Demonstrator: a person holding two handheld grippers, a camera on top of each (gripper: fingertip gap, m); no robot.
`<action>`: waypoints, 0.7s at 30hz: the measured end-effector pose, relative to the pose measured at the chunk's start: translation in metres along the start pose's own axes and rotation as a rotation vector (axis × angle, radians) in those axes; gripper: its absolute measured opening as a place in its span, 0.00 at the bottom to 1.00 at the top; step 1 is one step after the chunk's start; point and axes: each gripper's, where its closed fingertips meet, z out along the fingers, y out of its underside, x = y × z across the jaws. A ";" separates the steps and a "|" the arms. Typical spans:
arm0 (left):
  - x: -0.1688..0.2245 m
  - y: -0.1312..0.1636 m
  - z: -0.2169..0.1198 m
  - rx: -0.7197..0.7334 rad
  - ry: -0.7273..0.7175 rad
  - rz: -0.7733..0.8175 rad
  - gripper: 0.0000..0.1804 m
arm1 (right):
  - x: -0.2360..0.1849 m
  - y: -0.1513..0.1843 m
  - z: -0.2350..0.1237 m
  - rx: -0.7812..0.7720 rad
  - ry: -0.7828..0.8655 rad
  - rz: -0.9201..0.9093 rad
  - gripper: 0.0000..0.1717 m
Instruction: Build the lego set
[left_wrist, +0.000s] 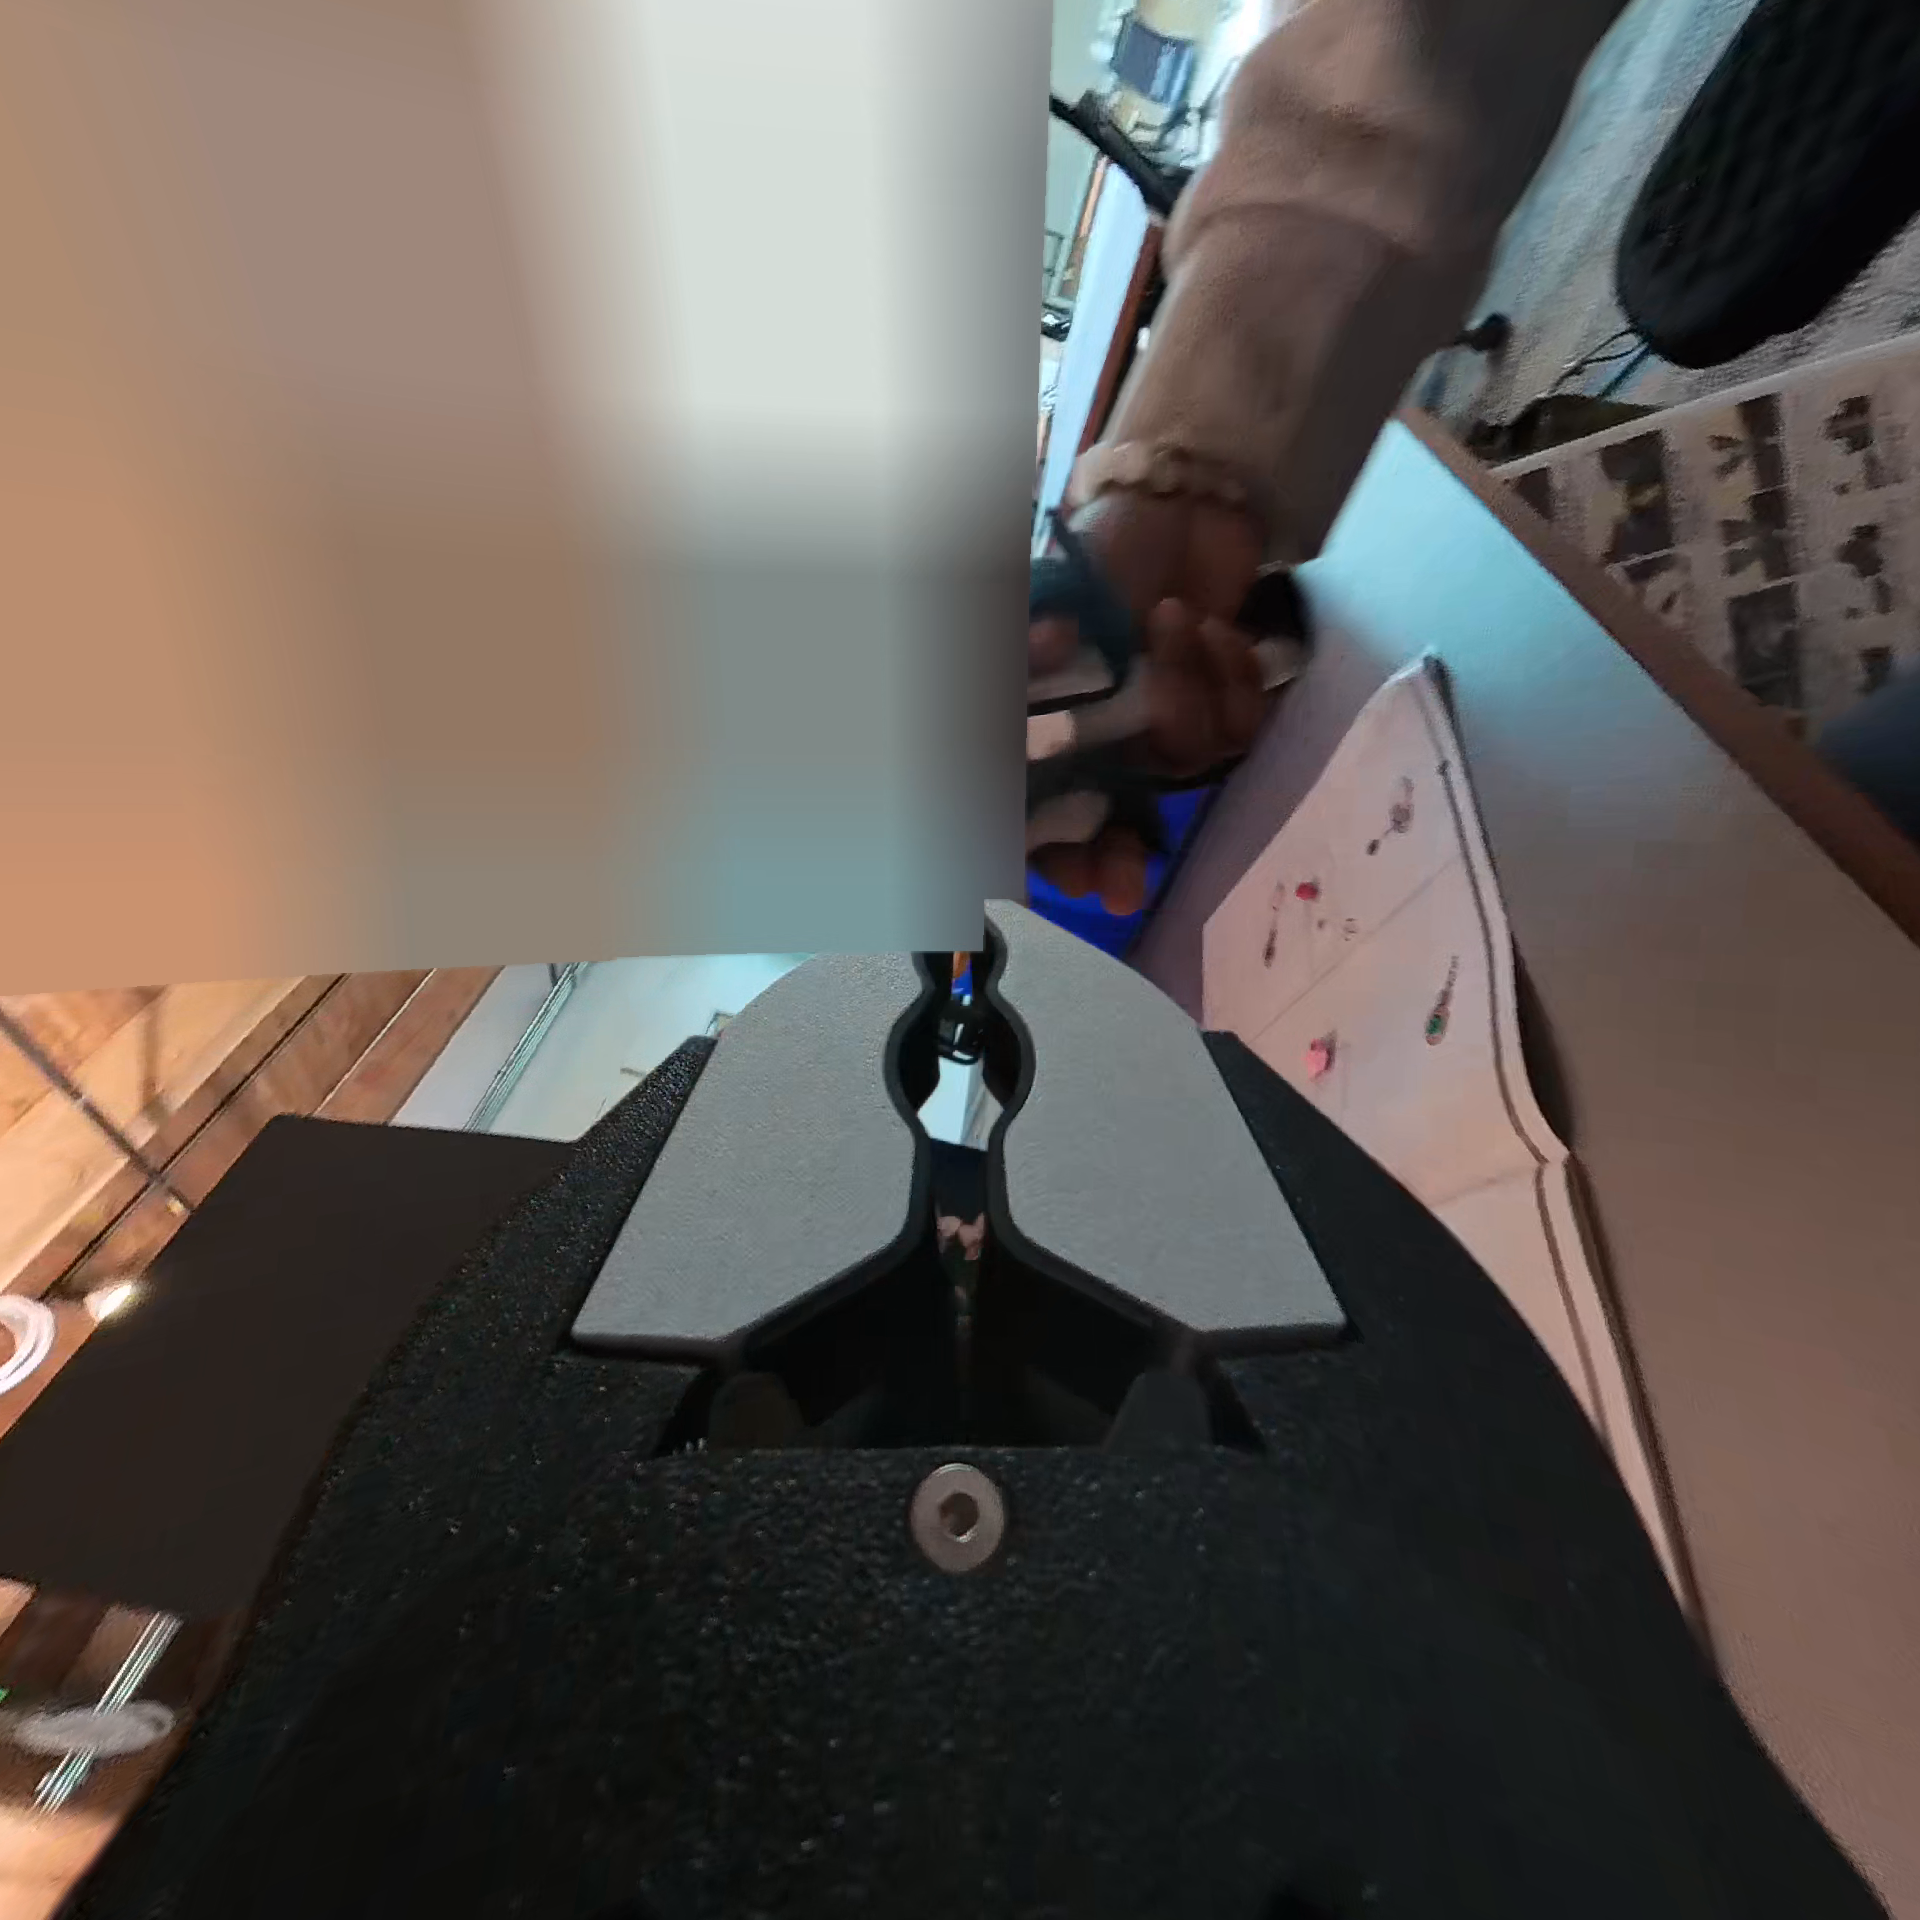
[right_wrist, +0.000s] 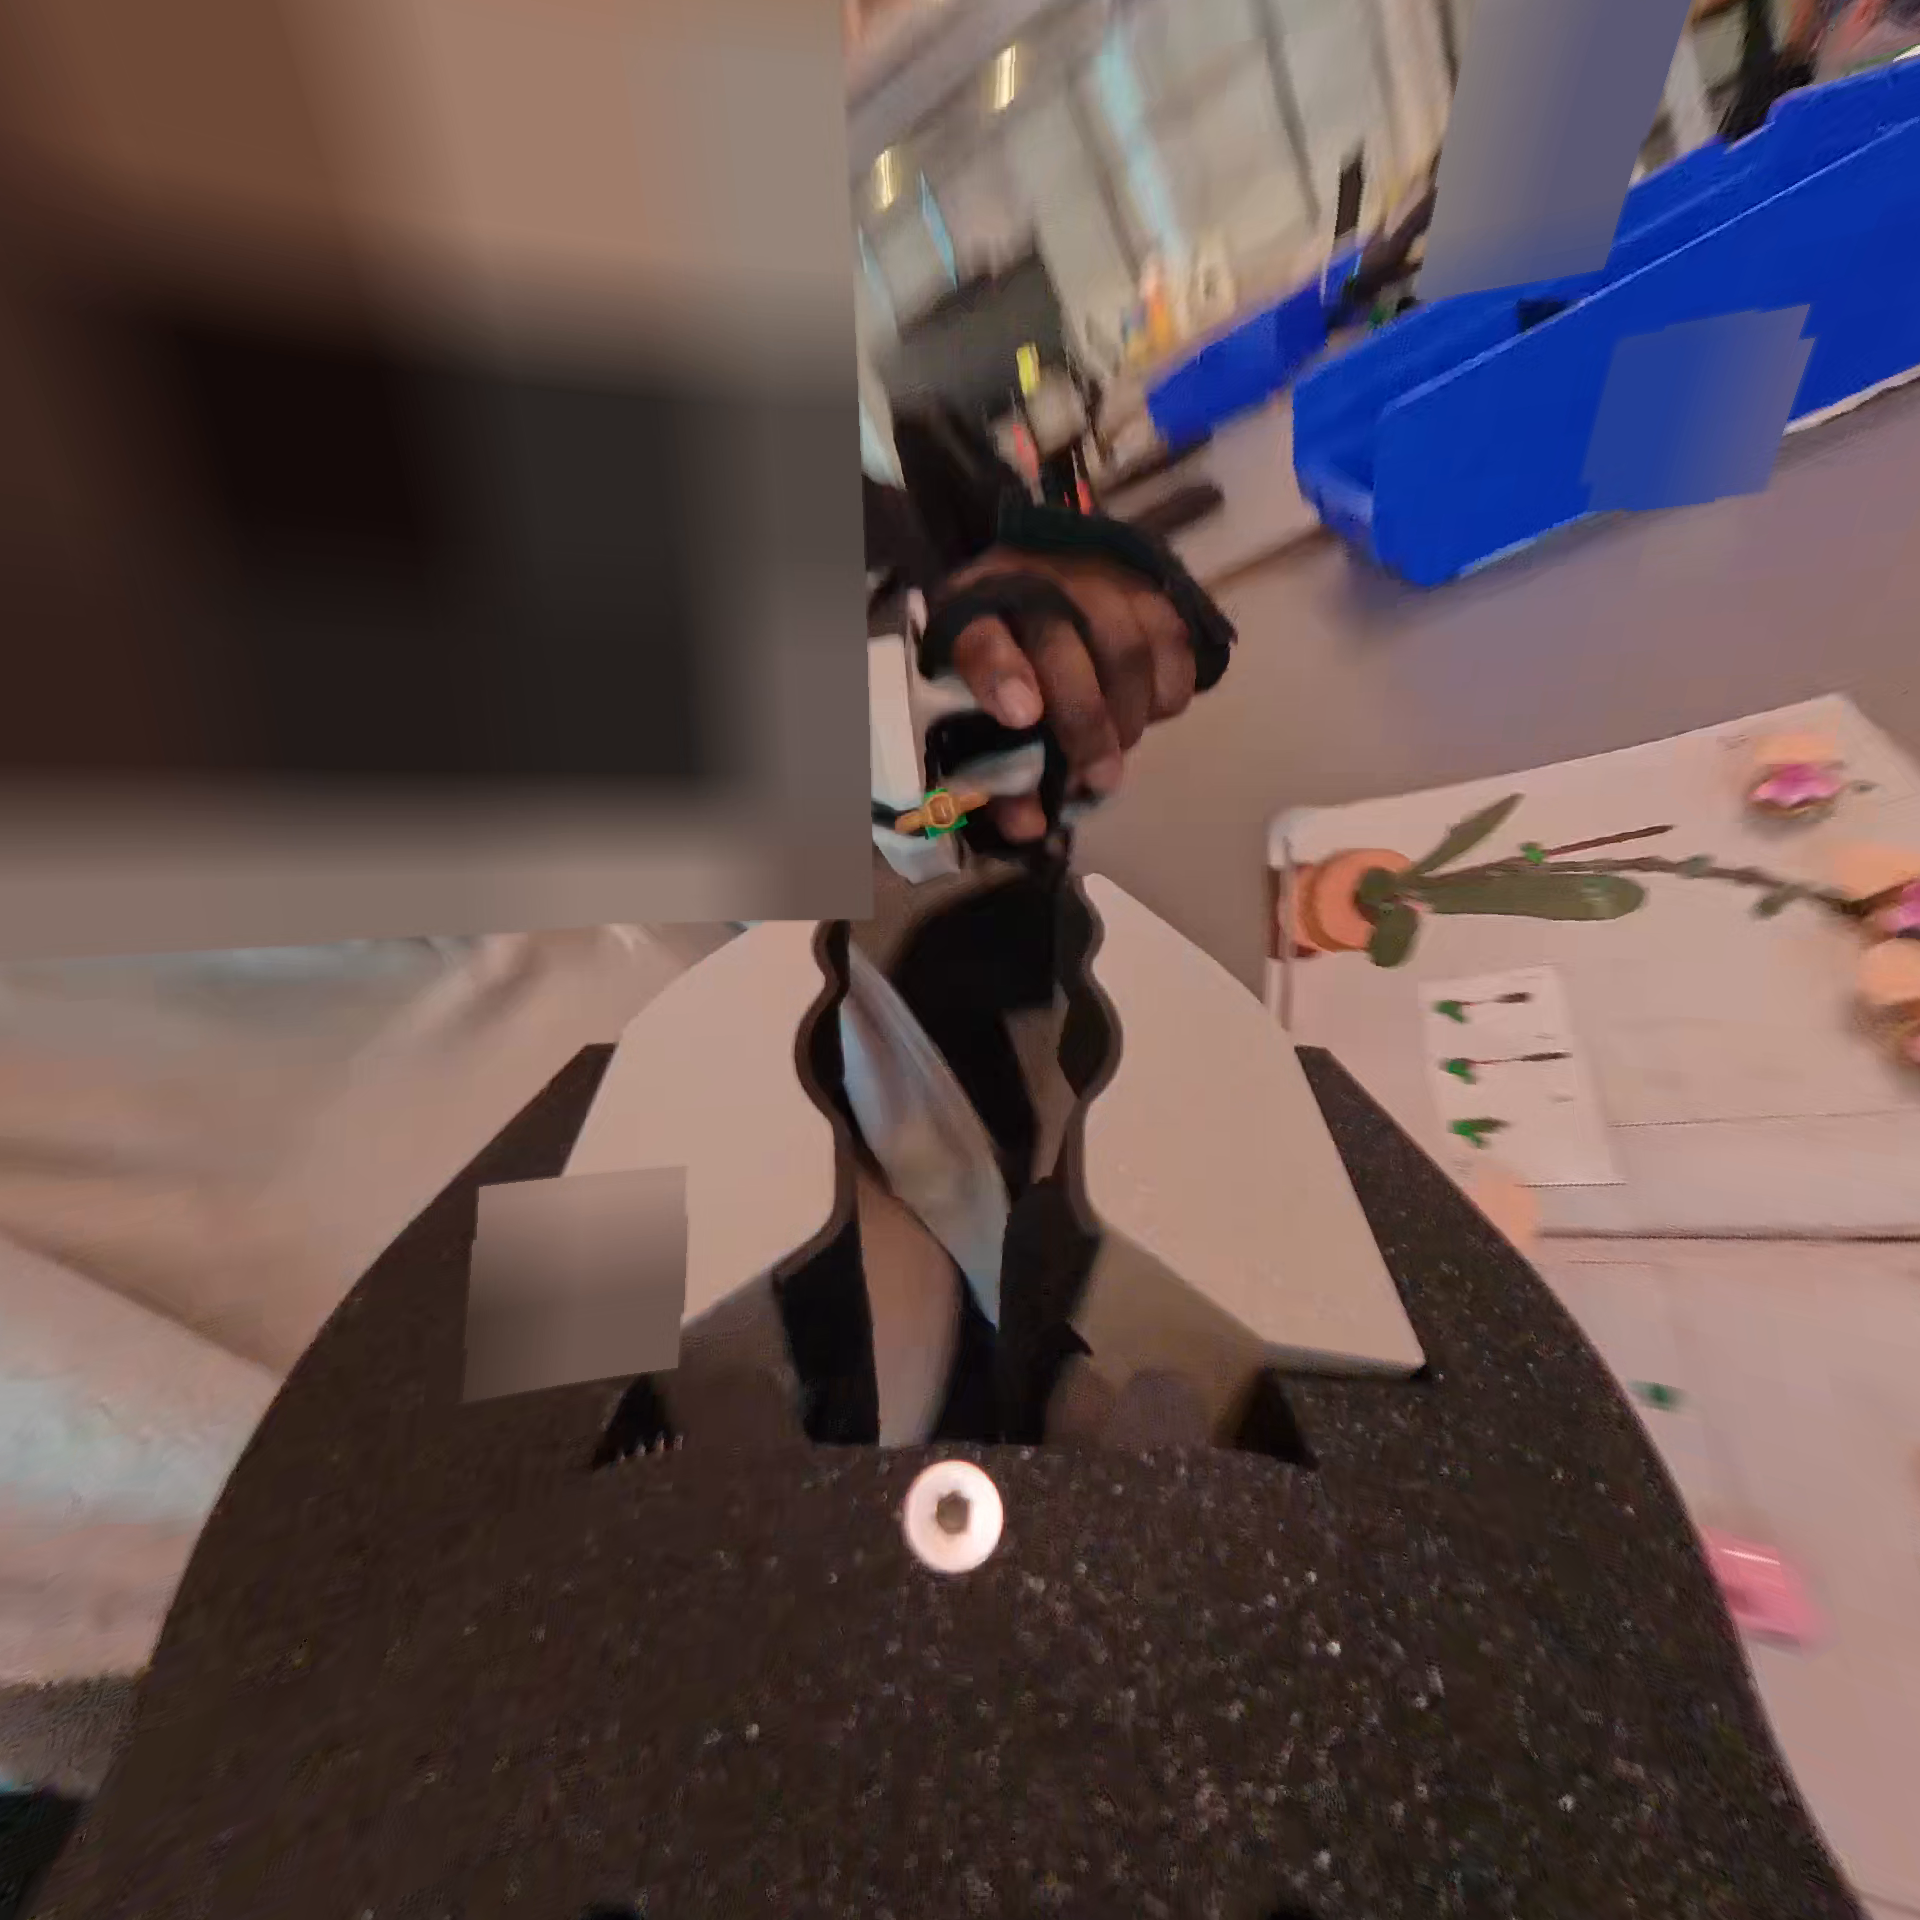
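- L gripper (left_wrist: 961, 961): fingers nearly together, slim gap only; nothing gripped; raised off grey table (left_wrist: 1714, 1039), beside white sheet (left_wrist: 1382, 997)
- R gripper (right_wrist: 961, 914): jaws partly apart; nothing plainly clamped; hand (right_wrist: 1081, 675) w/ black strap just ahead
- blue bins (right_wrist: 1507, 416) far side; toy plant (right_wrist: 1475, 894) on sheet

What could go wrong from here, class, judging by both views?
1. The right gripper points straight at the hand holding the other one, and close to it: they could bump.
2. A small orange-green piece sits just below that hand; a knock might send it flying.
3. The plant model lies nearby on the sheet; a sideways swing might hit it.
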 end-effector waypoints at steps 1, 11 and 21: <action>0.003 -0.001 0.001 0.009 0.018 0.000 0.01 | 0.000 0.002 0.002 -0.088 0.025 -0.086 0.21; 0.015 -0.001 0.006 0.018 0.046 0.005 0.01 | -0.002 0.008 0.018 -0.318 -0.015 -0.251 0.12; 0.019 0.002 0.008 0.014 0.035 -0.035 0.01 | 0.004 0.012 0.014 -0.311 0.040 -0.306 0.10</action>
